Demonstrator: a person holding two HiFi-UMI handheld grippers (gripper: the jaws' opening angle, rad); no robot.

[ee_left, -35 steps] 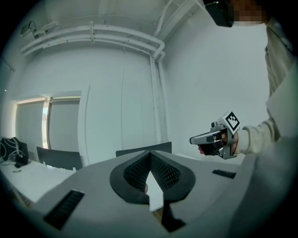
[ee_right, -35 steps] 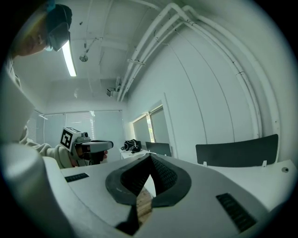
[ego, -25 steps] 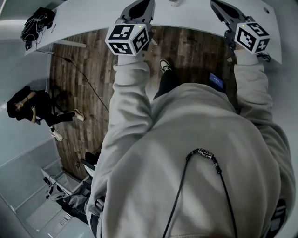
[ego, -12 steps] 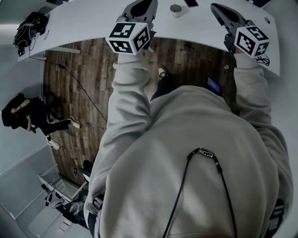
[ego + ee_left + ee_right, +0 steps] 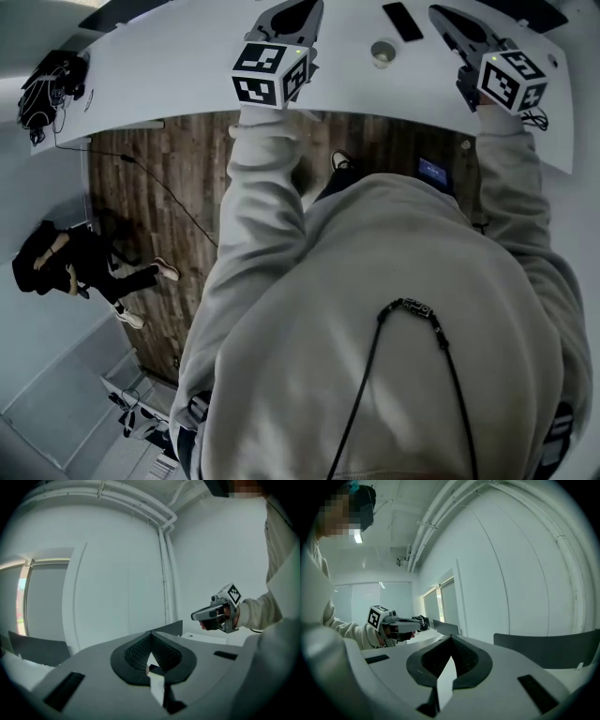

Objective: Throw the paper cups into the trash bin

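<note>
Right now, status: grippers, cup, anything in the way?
Left gripper shut, empty; right gripper shut, empty. Paper cup upright on table ahead, untouched. Dark flat device lies beyond it, apart; no trash bin in view.

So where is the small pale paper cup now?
Head view: the cup stands on the white table between the left gripper and right gripper, beside a flat black slab.

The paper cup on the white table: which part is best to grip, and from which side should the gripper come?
Probably the side wall of the paper cup, coming level from the near edge of the table with the right gripper, which seems nearer. The cup stands upright, mouth up, and a black phone lies just beyond it. The jaws are shut; open them first.
</note>
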